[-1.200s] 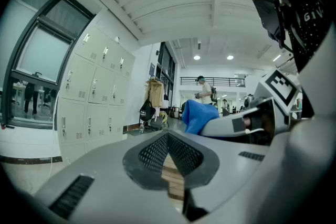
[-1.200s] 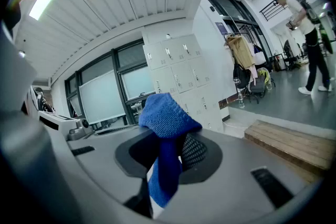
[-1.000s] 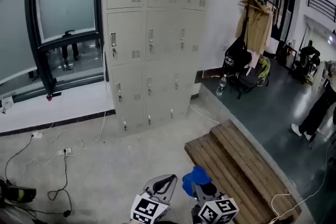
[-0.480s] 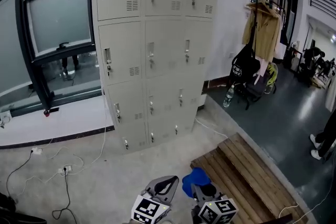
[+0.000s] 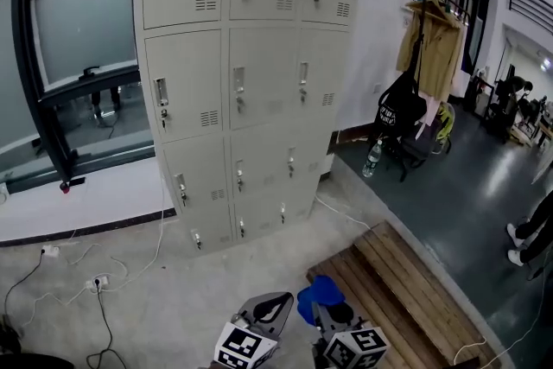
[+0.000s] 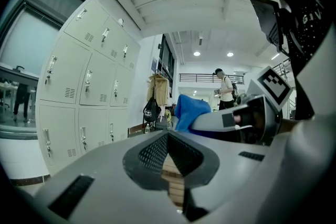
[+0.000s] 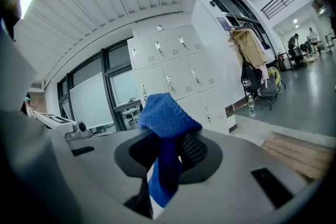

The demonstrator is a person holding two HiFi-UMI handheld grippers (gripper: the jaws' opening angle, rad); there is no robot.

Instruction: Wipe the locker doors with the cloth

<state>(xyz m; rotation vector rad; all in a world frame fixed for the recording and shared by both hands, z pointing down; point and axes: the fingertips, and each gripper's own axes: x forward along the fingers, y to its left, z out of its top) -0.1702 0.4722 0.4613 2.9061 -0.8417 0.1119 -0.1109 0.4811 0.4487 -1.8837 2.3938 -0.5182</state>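
Observation:
A beige bank of lockers (image 5: 246, 73) stands ahead against the wall, several doors in three columns, each with a handle and vents. The lockers (image 6: 79, 92) show at the left of the left gripper view, and small in the distance the lockers (image 7: 170, 73) appear in the right gripper view. My right gripper (image 5: 321, 307) is low at the bottom of the head view, shut on a blue cloth (image 5: 318, 295) that sticks up between its jaws. The blue cloth (image 7: 165, 139) hangs folded over the jaws. My left gripper (image 5: 270, 305) sits beside it, shut and holding nothing. Both are well short of the lockers.
A wooden pallet platform (image 5: 397, 289) lies on the floor at the right. Cables and a power strip (image 5: 95, 282) trail on the concrete at the left. A coat rack with bags (image 5: 419, 82) stands right of the lockers. A person's legs (image 5: 529, 242) show at the far right. Windows (image 5: 78, 47) are left.
The view has moved closer to the lockers, which now look larger and more central. Both grippers hold the same place at the bottom of the view, cloth still gripped.

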